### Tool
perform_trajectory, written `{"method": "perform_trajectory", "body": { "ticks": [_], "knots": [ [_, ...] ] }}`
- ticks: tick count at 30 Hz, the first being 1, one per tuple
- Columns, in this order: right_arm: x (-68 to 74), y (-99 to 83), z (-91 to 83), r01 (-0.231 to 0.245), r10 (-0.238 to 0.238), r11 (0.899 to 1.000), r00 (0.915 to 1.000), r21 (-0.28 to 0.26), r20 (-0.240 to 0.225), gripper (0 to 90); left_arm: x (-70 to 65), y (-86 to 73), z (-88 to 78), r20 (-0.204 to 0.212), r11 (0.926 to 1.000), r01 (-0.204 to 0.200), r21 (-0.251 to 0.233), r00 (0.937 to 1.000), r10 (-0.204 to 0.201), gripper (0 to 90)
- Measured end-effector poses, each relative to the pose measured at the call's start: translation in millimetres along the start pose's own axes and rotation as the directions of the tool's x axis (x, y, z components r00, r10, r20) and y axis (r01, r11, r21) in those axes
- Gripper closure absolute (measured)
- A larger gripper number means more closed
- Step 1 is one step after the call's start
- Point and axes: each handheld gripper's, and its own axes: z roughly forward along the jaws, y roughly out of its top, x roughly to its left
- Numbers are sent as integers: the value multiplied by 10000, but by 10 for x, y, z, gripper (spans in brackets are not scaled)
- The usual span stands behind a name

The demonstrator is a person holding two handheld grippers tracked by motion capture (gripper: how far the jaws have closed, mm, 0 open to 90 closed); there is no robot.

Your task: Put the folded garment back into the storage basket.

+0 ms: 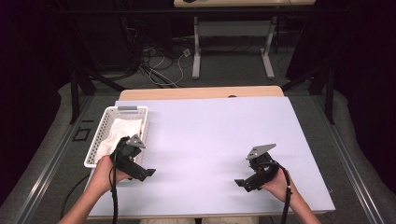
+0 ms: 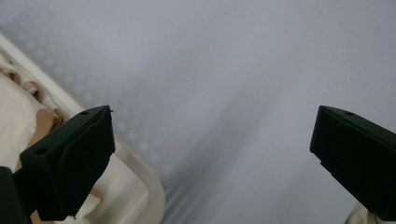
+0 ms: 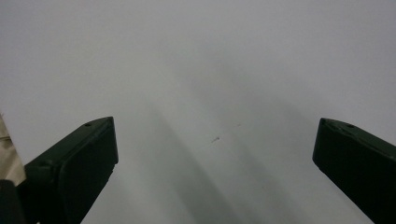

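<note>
A white perforated basket point(image 1: 99, 140) sits at the table's left edge with a cream cloth point(image 1: 120, 130) bunched inside. My left gripper point(image 1: 140, 170) hovers over the basket's near right corner, held in a hand, and it is open. In the left gripper view its jaws stand wide apart point(image 2: 212, 154) over bare tabletop, with the basket rim point(image 2: 142, 175) and cloth point(image 2: 14, 116) at the left. My right gripper point(image 1: 247, 182) is over the table's front right part. It is open too point(image 3: 215, 158), with nothing between its jaws.
A pale lavender sheet point(image 1: 205, 140) covers the table, with a wooden strip point(image 1: 201, 92) showing along the far edge. Beyond it are a desk's legs point(image 1: 196, 60) and loose cables point(image 1: 159, 65) on the floor. Cables trail from both grippers toward the person.
</note>
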Motion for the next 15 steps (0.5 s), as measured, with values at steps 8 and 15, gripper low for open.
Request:
{"method": "perform_trajectory", "body": {
  "ticks": [8,15],
  "knots": [
    [19,-59,-47,-3,4,9987,10000,514,-16,0,-166,-63,79,420,9997,-222,100,9989,218,0],
    [28,-132,-82,119,-102,9967,9997,807,-219,0,-282,-157,102,644,9986,-464,267,9969,446,1]
  ]
}}
